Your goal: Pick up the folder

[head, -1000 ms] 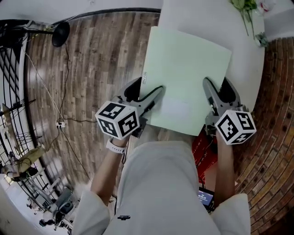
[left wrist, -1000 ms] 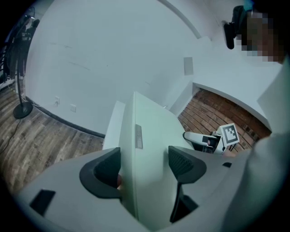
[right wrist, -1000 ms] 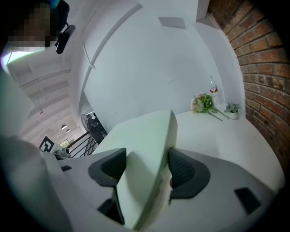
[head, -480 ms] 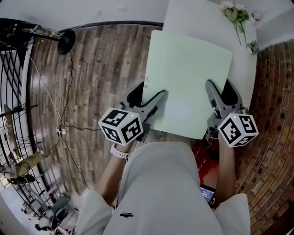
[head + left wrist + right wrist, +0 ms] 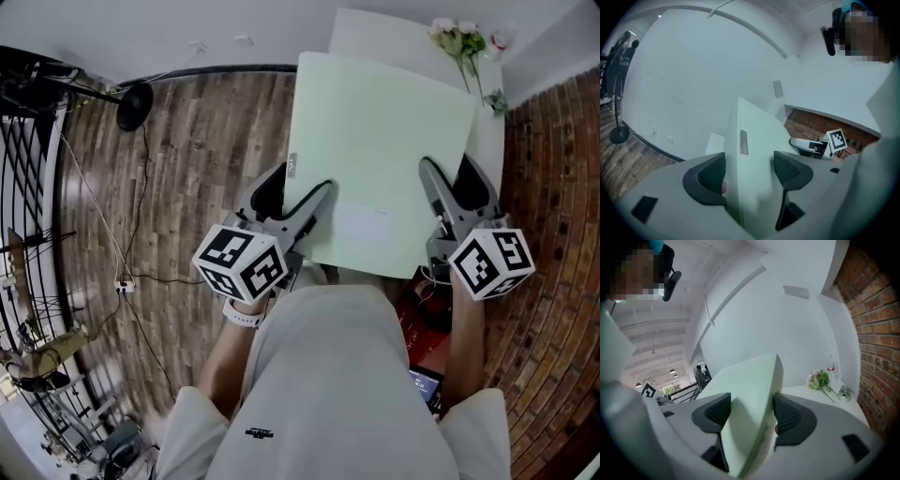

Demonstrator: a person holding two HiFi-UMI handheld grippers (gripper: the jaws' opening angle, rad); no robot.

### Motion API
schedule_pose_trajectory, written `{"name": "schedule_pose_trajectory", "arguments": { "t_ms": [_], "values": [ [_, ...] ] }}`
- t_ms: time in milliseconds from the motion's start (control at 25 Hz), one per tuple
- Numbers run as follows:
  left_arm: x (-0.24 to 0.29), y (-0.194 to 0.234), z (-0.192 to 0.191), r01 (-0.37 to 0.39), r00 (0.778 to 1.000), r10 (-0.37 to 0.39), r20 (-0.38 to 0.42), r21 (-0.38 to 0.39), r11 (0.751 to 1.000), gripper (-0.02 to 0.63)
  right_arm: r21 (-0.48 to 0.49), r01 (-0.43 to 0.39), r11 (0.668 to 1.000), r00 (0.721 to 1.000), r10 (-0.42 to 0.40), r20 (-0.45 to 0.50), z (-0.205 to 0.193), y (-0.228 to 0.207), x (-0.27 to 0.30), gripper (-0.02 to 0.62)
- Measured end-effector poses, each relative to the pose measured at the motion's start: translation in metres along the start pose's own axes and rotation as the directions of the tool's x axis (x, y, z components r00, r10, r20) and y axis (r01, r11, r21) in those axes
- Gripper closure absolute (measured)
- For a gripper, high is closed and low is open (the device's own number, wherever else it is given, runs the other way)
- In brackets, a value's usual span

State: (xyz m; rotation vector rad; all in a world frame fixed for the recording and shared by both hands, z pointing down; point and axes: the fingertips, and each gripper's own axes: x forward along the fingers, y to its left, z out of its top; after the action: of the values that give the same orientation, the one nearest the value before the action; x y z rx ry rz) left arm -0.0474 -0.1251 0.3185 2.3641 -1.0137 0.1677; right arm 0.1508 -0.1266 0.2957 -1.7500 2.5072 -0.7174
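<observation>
From the head view, the pale green folder [image 5: 380, 159] is held out flat in front of the person, partly over the white table [image 5: 375, 23], and looks to be off its top. The left gripper [image 5: 298, 204] has its near left edge and the right gripper [image 5: 448, 195] its near right edge. It keeps its shape between the two grips, so I'd judge it light and fairly stiff, but smooth enough to slip. Holding both sides near the person seems the sound way to carry it level.

The left gripper view shows what the head view cannot: both pads are closed on the folder's spine side, with a small label strip on that edge, and the other gripper's marker cube is beyond.

In the right gripper view the jaws stand partly apart, clamped on the folder's thicker, wedge-like edge, where the covers seem to gape a little. Only here do the flowers [image 5: 820, 379] show lying on the table below, well apart from the folder
</observation>
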Motion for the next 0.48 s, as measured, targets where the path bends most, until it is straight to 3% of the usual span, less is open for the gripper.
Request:
{"name": "schedule_pose_trajectory", "arguments": {
  "t_ms": [480],
  "values": [
    [-0.008,-0.010,0.035,0.049,0.997,-0.052,0.064,0.041,0.998,0.281,-0.088,0.002,0.996,0.997,0.005,0.072,0.042,0.022,-0.011,0.308]
  ]
}}
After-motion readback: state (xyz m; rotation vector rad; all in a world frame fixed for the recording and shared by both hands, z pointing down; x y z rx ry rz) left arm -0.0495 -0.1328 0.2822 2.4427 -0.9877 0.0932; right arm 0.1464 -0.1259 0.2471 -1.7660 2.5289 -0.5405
